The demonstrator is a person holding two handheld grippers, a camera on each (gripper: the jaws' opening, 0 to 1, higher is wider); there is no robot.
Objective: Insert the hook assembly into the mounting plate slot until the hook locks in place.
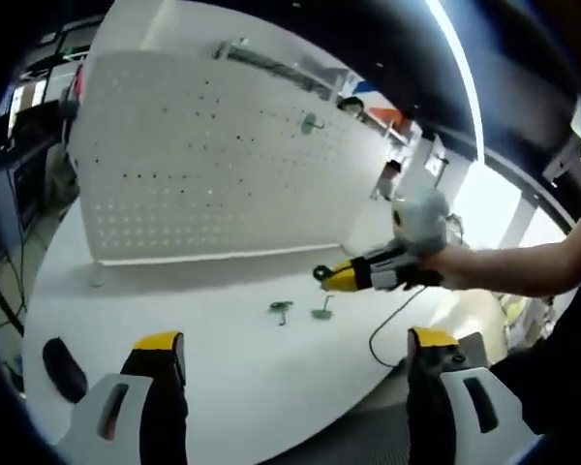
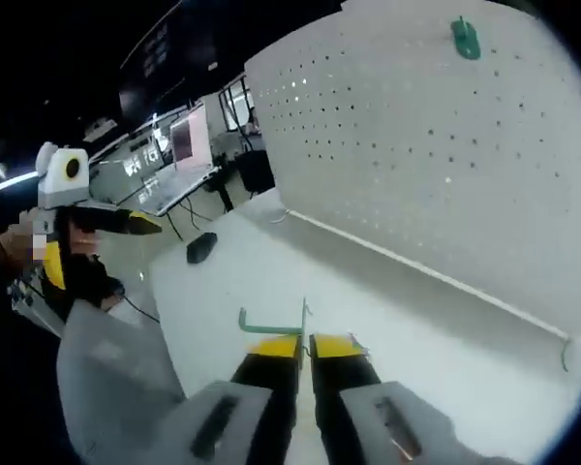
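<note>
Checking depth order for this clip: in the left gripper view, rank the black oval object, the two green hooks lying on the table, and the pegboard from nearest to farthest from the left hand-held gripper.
1. Black oval object, table's left edge beside the left hand-held gripper.
2. Two green hooks, mid-table; too close together to rank apart.
3. Pegboard, upright at the table's far side.

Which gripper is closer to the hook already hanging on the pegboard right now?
Right. The right gripper, shut on a green hook, is held up over the table facing the pegboard and its hung hook. The left gripper sits back near the table edge, open.

open tabletop (image 1: pixel 223 358) before upright pegboard (image 1: pixel 203 165); two loose hooks (image 1: pixel 300 310), black object (image 1: pixel 63 368) lying there
</note>
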